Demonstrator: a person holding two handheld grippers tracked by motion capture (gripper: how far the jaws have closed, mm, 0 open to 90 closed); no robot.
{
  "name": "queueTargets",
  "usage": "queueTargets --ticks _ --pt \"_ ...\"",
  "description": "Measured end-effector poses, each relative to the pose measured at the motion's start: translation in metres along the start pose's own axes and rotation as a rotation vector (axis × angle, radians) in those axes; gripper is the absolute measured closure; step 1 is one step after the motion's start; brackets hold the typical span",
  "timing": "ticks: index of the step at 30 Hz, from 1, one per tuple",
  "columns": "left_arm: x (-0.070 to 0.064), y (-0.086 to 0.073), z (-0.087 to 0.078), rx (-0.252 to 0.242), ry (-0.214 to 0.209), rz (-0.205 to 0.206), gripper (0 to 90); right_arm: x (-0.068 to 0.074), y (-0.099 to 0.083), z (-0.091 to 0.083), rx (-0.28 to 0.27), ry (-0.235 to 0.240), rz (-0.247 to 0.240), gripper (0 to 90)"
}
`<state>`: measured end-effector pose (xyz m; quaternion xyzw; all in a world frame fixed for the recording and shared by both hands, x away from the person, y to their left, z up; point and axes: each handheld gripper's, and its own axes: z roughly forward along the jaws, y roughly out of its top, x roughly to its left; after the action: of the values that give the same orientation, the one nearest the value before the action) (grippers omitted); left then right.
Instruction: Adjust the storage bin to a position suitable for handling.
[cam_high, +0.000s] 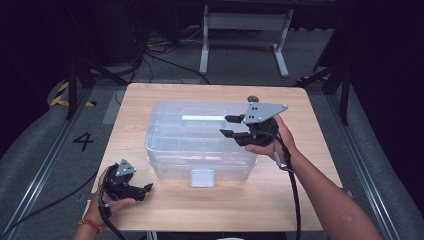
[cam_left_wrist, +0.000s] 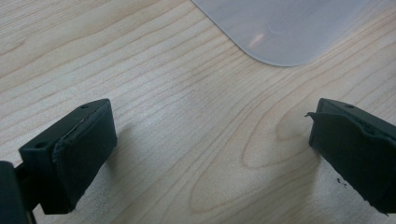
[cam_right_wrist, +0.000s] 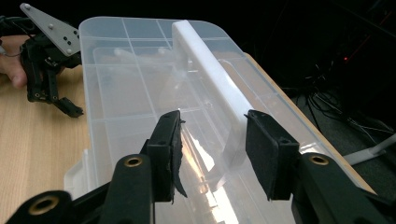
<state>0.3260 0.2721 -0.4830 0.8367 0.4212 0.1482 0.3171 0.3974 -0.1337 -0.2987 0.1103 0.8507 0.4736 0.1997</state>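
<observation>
A clear plastic storage box (cam_high: 200, 145) with inner dividers stands in the middle of the wooden table (cam_high: 150, 100), its lid on. A white handle (cam_high: 202, 118) runs along the lid. My right gripper (cam_high: 226, 125) hovers over the box's right end, open. In the right gripper view the handle (cam_right_wrist: 205, 79) runs in between the right gripper's (cam_right_wrist: 212, 144) jaws, closer to the right one. My left gripper (cam_high: 147, 189) rests low at the table's front left, apart from the box. It is open (cam_left_wrist: 210, 149) over bare wood, with a rounded translucent corner of the box (cam_left_wrist: 280, 28) ahead.
A small latch tab (cam_high: 202, 177) hangs at the box's front side. Bare table lies in front of the box and on both sides. Beyond the table are a white desk frame (cam_high: 245, 30), floor cables (cam_high: 165, 50) and dark stands.
</observation>
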Motion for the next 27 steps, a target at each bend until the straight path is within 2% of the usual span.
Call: queueTargets --ticks 2,4,9,12,16,22,27 --pt "0.0 0.0 0.0 0.0 0.0 0.0 1.3 -0.001 0.001 0.001 -0.004 -0.02 -0.009 58.3" --pt "0.0 0.0 0.0 0.001 0.0 0.001 1.3 -0.004 0.002 0.001 -0.009 -0.017 0.009 59.4" --pt "0.0 0.0 0.0 0.0 0.0 0.0 1.3 -0.01 0.0 0.008 0.02 -0.027 0.028 59.3" --pt "0.0 0.0 0.0 0.0 0.0 0.0 1.3 -0.012 -0.001 0.016 0.052 -0.028 0.025 59.4" --pt "0.0 0.0 0.0 0.0 0.0 0.0 1.3 -0.012 0.0 0.022 0.083 -0.027 0.018 63.8" --pt "0.0 -0.001 -0.001 -0.008 -0.004 -0.002 2.7 -0.013 0.002 0.027 0.094 -0.041 0.014 73.6" --pt "0.001 -0.001 -0.001 -0.014 0.009 0.011 3.2 -0.013 0.004 0.027 0.102 -0.041 0.004 74.7"
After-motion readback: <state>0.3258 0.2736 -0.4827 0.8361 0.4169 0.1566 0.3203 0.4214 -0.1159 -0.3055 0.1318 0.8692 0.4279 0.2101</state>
